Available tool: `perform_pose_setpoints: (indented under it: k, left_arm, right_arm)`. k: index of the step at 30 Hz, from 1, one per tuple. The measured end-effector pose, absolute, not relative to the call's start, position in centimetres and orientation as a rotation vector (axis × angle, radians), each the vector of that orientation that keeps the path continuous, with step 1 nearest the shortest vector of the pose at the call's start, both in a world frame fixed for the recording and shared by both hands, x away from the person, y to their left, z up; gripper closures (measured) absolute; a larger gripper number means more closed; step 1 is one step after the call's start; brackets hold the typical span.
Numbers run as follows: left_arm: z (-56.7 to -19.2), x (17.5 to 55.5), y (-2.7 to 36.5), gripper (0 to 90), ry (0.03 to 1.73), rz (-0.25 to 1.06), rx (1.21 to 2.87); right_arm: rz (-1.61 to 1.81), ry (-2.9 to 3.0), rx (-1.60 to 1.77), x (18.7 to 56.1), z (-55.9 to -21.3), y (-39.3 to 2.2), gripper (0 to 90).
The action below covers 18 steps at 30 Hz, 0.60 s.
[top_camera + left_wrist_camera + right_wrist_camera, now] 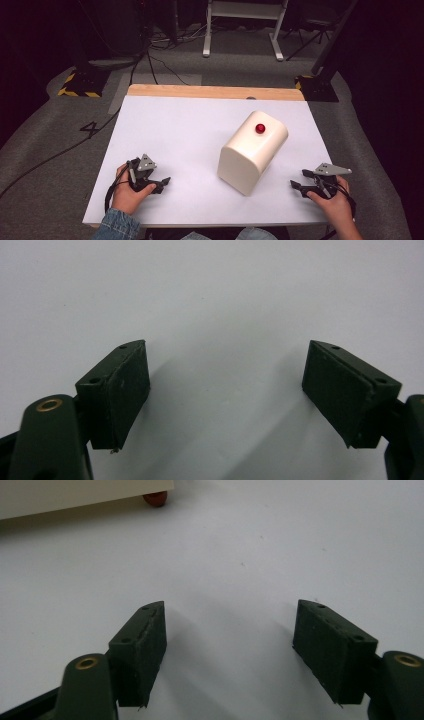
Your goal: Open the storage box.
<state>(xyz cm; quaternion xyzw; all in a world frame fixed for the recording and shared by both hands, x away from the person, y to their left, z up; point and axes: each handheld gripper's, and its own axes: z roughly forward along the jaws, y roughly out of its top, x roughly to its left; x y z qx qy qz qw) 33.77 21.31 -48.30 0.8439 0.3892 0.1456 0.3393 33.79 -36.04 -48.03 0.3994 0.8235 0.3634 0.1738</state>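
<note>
- The cream box [252, 151], rounded along its top with a red knob [260, 128] on the upward face, lies right of centre in the high view, turned at an angle to the white tabletop [175, 140]. That leaves the knob free to be reached from above.
- The left gripper [165, 181] rests low at lower left, jaws apart with nothing between them, well apart from the box.
- The right gripper [295, 185] sits at lower right, jaws likewise apart and empty, pointing toward the box's near end; it looks the likelier one to reach first.
- In the right gripper view the box edge [75, 497] and a red foot-like knob [155, 498] lie at upper left.
</note>
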Motion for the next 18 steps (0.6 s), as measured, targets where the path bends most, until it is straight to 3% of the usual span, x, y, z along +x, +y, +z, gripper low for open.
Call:
perform_pose_setpoints:
  k: [10,18]
  left_arm:
    - [-48.3,33.7,21.3,19.3,1.011,0.383,2.197]
    - [-48.3,33.8,21.3,19.3,1.012,0.379,2.199]
  right_arm:
    - [1.156,2.347,0.96,30.4,-44.7,-32.8,31.7]
    - [1.299,2.354,0.677,26.6,-42.8,-26.6,61.7]
